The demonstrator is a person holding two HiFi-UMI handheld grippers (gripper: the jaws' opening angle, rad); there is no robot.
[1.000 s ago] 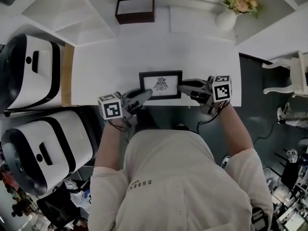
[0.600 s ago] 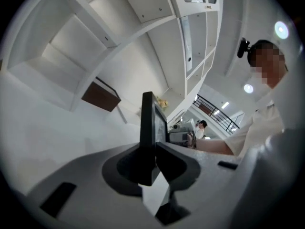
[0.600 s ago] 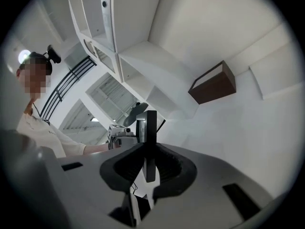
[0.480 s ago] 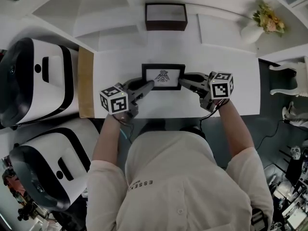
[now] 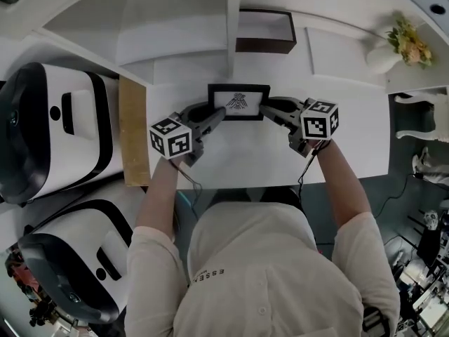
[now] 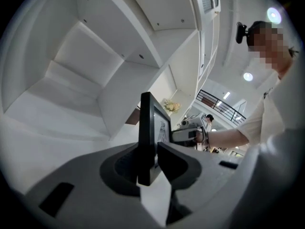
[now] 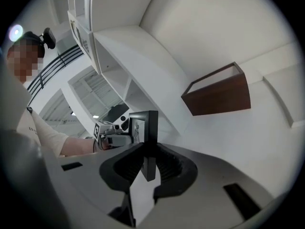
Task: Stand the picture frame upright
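The black picture frame [image 5: 238, 102] with a small drawing stands on its lower edge on the white table [image 5: 245, 160], close to the shelf. My left gripper [image 5: 219, 115] is at its left end and my right gripper [image 5: 265, 108] at its right end. In the left gripper view the frame's edge [image 6: 147, 128] sits between the jaws of the left gripper [image 6: 151, 163], which are opening, with a thin gap on the picture side. In the right gripper view the jaws of the right gripper [image 7: 149, 163] pinch the frame's other end [image 7: 147, 128].
A brown open box [image 5: 265, 32] sits on the shelf just behind the frame, beside a white divider [image 5: 233, 27]. A vase of flowers [image 5: 393, 51] stands at the back right. A wooden board [image 5: 133, 132] and white-and-black machines [image 5: 42, 118] lie to the left.
The frame, with both grippers at its ends, has moved away from the person toward the shelf, and it looks slightly flatter from above. The head camera's view has shifted.
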